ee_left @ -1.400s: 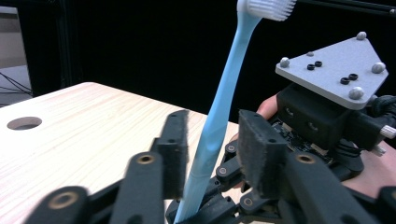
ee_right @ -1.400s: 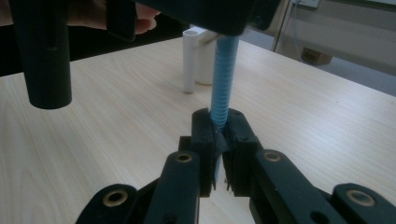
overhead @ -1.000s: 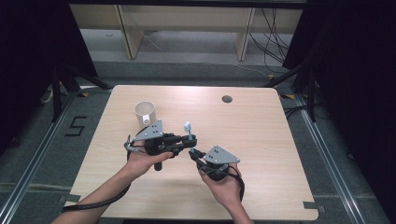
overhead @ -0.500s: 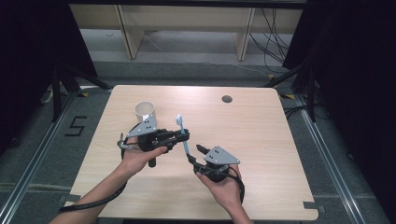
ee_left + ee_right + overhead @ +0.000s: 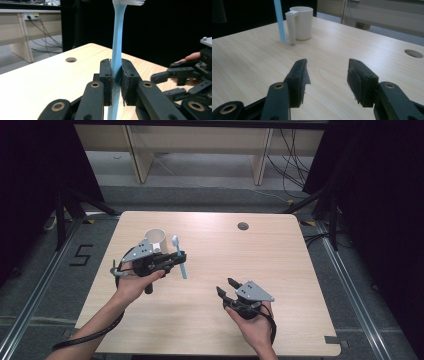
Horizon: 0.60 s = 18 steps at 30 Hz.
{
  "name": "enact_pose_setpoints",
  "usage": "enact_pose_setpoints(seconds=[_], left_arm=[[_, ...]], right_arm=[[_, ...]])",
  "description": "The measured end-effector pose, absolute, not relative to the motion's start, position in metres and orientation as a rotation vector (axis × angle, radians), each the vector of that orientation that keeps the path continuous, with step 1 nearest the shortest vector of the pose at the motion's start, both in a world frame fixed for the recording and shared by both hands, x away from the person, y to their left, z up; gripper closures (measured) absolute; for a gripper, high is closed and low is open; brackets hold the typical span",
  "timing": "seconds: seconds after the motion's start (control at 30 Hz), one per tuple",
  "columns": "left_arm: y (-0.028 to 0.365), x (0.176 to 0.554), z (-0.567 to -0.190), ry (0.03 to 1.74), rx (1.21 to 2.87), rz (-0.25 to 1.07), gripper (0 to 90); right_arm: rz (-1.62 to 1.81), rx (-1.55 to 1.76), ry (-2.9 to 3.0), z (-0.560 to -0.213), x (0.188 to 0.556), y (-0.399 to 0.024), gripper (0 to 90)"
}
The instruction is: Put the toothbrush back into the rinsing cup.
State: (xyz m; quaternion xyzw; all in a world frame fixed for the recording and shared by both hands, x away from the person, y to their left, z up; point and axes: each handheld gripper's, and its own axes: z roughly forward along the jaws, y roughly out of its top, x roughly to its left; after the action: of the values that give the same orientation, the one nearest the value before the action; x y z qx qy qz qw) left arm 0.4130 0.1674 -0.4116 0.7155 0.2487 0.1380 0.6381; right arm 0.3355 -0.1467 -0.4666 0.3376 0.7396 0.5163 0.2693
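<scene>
Your left gripper (image 5: 176,260) clamps one blue toothbrush (image 5: 180,262) mid-handle, left of centre in the high view. Your right gripper (image 5: 226,287), lower centre, has just been opening; nothing between its jaws. One white mug (image 5: 157,240), upper left; contents not visible.

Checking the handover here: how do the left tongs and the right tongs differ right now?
The left tongs are shut on the blue toothbrush, holding it upright near the white mug; the right tongs have just been opening, with nothing between them. The left sit farther up the table, the right nearer the person. Both have black jaws.
</scene>
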Motion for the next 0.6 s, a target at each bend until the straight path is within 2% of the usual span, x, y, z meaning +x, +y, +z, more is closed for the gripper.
enact_pose_setpoints(seconds=[0.6], left_arm=[[0.202,0.416,-0.408,0.649,1.614,0.449,80.4]], right_arm=[[1.317,1.034,1.976,-0.486,0.328,-0.171,47.1]])
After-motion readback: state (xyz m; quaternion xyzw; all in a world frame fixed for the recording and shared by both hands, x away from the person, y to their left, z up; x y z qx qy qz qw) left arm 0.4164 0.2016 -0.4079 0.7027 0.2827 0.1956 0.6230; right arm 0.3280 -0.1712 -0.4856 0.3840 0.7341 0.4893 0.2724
